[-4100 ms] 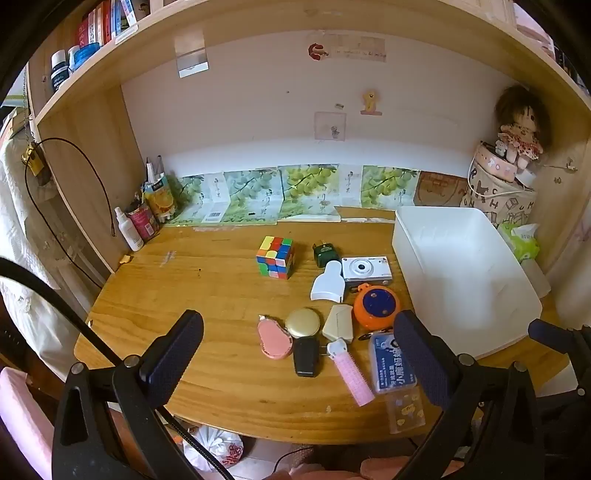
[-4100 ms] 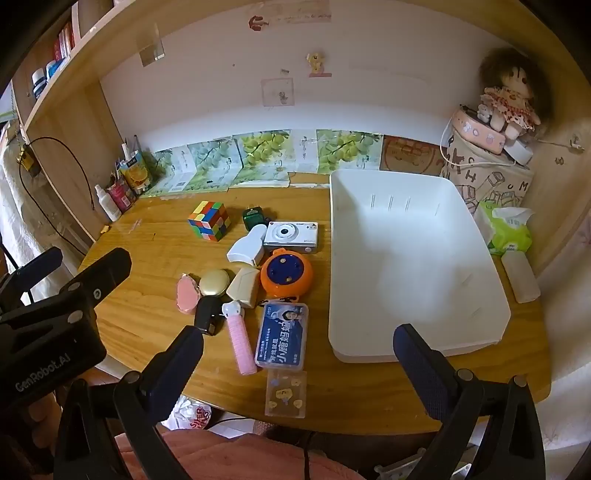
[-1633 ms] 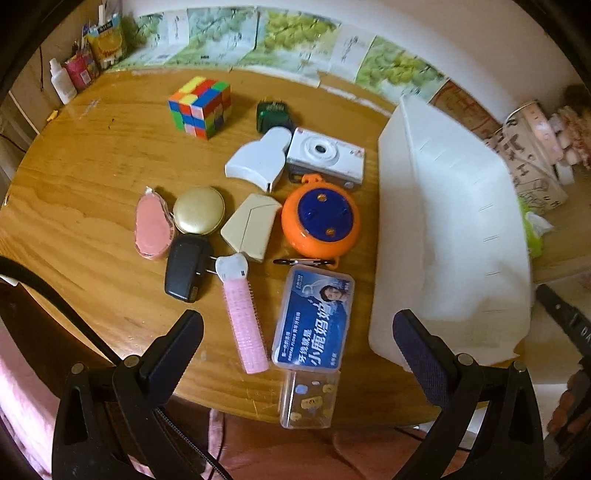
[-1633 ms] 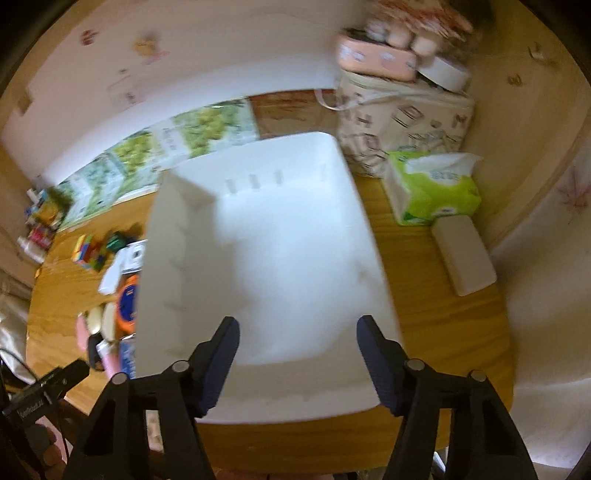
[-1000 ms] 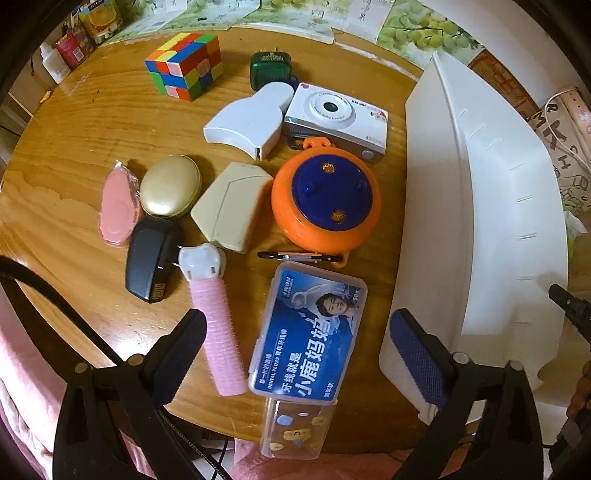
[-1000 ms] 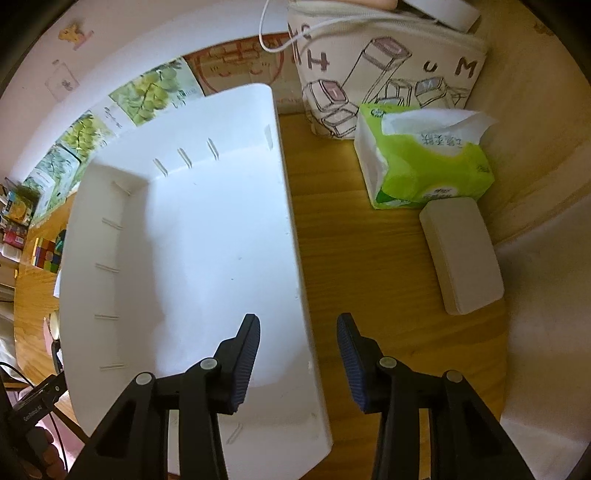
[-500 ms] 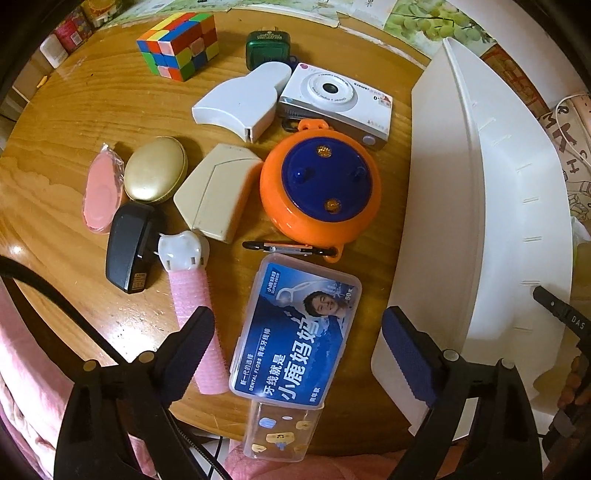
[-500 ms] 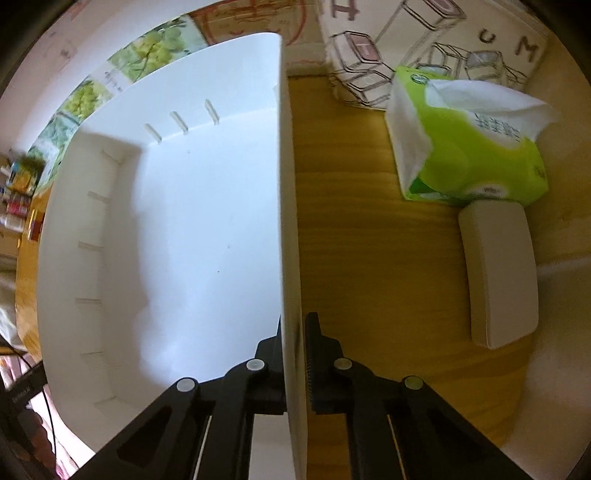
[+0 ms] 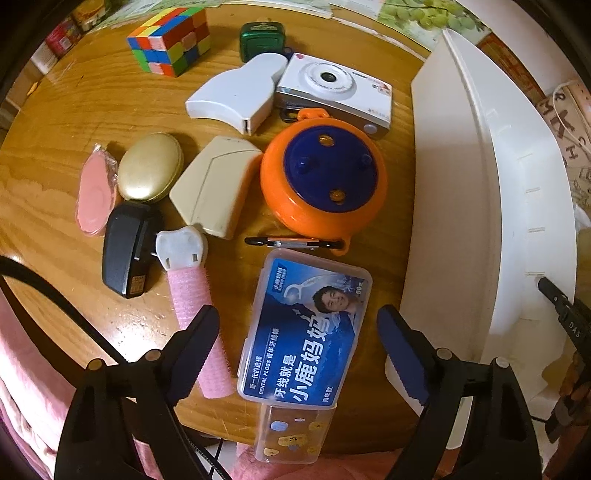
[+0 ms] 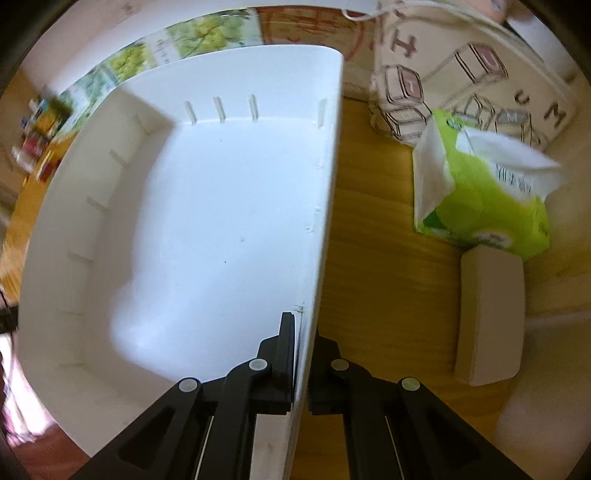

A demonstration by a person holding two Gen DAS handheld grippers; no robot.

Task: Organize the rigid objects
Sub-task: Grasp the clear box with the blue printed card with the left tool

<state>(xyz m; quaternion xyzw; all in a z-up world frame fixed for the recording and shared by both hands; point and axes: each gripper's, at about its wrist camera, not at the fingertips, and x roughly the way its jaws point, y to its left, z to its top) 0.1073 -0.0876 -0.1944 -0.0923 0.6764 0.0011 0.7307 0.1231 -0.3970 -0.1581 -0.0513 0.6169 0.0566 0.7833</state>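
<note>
A blue dental floss box (image 9: 306, 332) lies near the wooden table's front edge. My left gripper (image 9: 299, 343) points down over it; its jaws are closing with the box between them, and the pads stand apart from its sides. Behind it lie an orange and blue round case (image 9: 323, 181), a white camera (image 9: 334, 92), a beige case (image 9: 214, 188), a pink hair roller (image 9: 195, 314), a black adapter (image 9: 125, 247) and a colour cube (image 9: 170, 35). My right gripper (image 10: 304, 332) is shut on the right wall of the empty white bin (image 10: 184, 221).
A small clear box (image 9: 291, 435) overhangs the table's front edge below the floss box. Right of the bin sit a green tissue pack (image 10: 480, 199), a beige block (image 10: 487, 317) and a printed tote bag (image 10: 461, 74). Pink cloth shows at the lower left.
My left gripper sank toward the floss box and its jaws narrowed. My right gripper shut onto the bin's right wall and rolled, so the wall now leans in its view.
</note>
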